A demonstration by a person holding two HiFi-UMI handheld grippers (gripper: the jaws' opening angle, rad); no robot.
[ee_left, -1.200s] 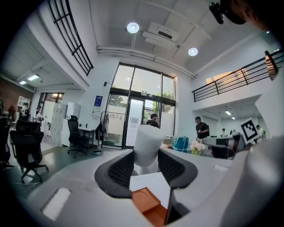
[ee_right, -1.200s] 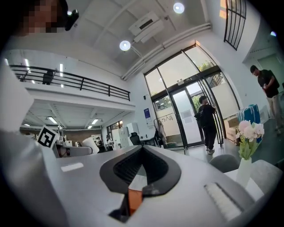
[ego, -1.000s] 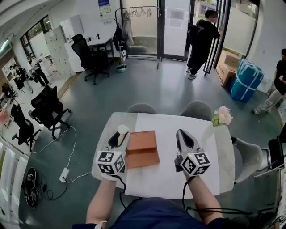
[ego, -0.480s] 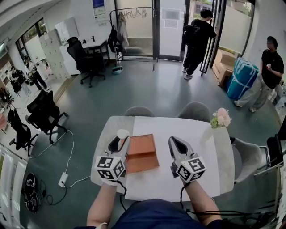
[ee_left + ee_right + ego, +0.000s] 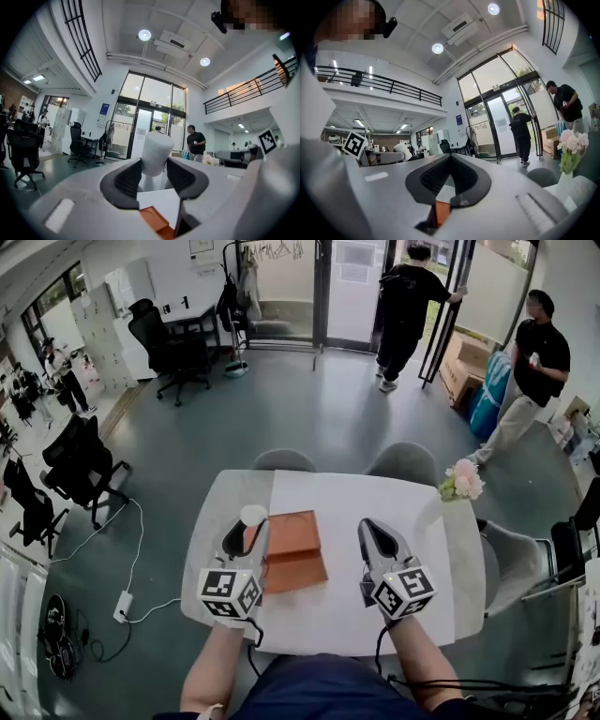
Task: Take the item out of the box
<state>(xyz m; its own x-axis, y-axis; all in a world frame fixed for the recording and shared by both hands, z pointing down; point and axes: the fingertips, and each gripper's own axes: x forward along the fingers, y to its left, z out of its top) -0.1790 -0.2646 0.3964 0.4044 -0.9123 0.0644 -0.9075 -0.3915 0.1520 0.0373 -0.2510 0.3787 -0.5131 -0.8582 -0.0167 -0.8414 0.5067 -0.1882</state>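
Note:
A flat brown box (image 5: 293, 549) lies on the white mat (image 5: 347, 507) in the head view, between my two grippers. Just left of the box, my left gripper (image 5: 246, 527) is shut on a white cylinder-shaped item (image 5: 253, 514), held upright above the table's left side. In the left gripper view the white item (image 5: 157, 150) stands pinched between both dark pads (image 5: 129, 176), with a corner of the box (image 5: 154, 221) below. To the right of the box, my right gripper (image 5: 371, 527) is shut with nothing in it; its tips meet (image 5: 451, 157).
The round table (image 5: 211, 521) has a vase of pink flowers (image 5: 463, 483) at its far right. Two grey chairs (image 5: 284, 459) (image 5: 406, 463) stand behind it and another (image 5: 511, 559) at its right. People stand by the glass doors (image 5: 403, 296).
The head view has shifted slightly. Both grippers stay nearly where they were, the left still holding the white item. The people by the doors have walked on.

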